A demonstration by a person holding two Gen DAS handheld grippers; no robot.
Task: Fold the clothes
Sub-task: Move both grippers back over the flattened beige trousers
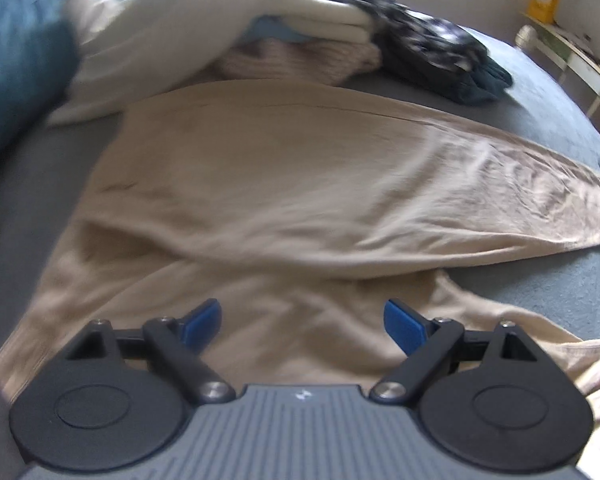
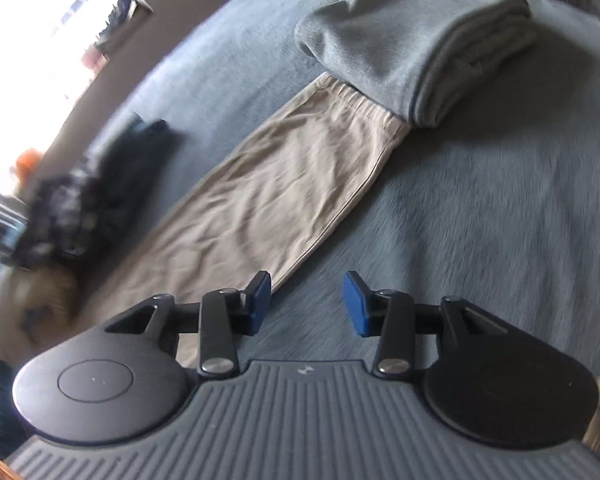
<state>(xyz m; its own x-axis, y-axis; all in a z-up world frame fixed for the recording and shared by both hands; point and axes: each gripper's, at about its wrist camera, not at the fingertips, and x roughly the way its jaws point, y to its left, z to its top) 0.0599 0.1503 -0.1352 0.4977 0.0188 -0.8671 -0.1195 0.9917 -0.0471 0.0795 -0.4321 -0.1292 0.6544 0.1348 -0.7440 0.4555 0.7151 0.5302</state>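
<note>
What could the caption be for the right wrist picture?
Open right gripper above a tan garment laid flat on the bed, beside folded grey clothes.

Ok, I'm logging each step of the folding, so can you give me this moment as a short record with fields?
surface: grey bed cover
garment being folded: beige trousers, spread flat, one leg stretched out long
leg end: tucked under a folded grey sweatshirt
other clothes: stack of folded white and pink items; dark patterned pile beside it
left claw: open, above the trousers, holding nothing
right claw: open, nothing between its pads, over the edge of the trouser leg
image quality: motion blur in both views
</note>
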